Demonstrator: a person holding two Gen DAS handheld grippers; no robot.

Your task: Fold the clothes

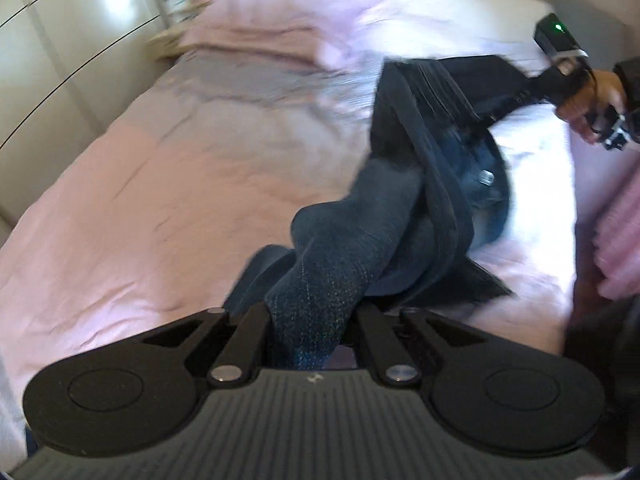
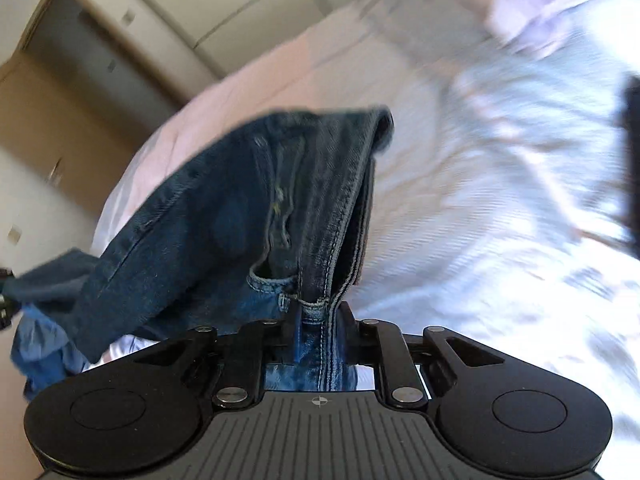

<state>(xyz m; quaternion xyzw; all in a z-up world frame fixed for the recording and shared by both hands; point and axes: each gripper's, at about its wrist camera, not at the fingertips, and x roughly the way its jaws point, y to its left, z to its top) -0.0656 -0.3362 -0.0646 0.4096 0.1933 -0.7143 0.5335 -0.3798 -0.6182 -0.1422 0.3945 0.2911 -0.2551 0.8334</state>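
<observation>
while the blue jeans (image 1: 404, 208) hang over the pink bed (image 1: 160, 184), the left gripper (image 1: 312, 320) fingers pinch one end and the right gripper (image 2: 318, 316) fingers pinch the waistband.

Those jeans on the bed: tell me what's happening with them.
A person is handling a pair of dark blue jeans over a bed with a pink sheet, one handheld gripper in each hand. The left gripper is shut on one end of the denim. The right gripper is clamped on a stitched seam near the waistband. The jeans hang bunched between them, not yet folded.
</observation>
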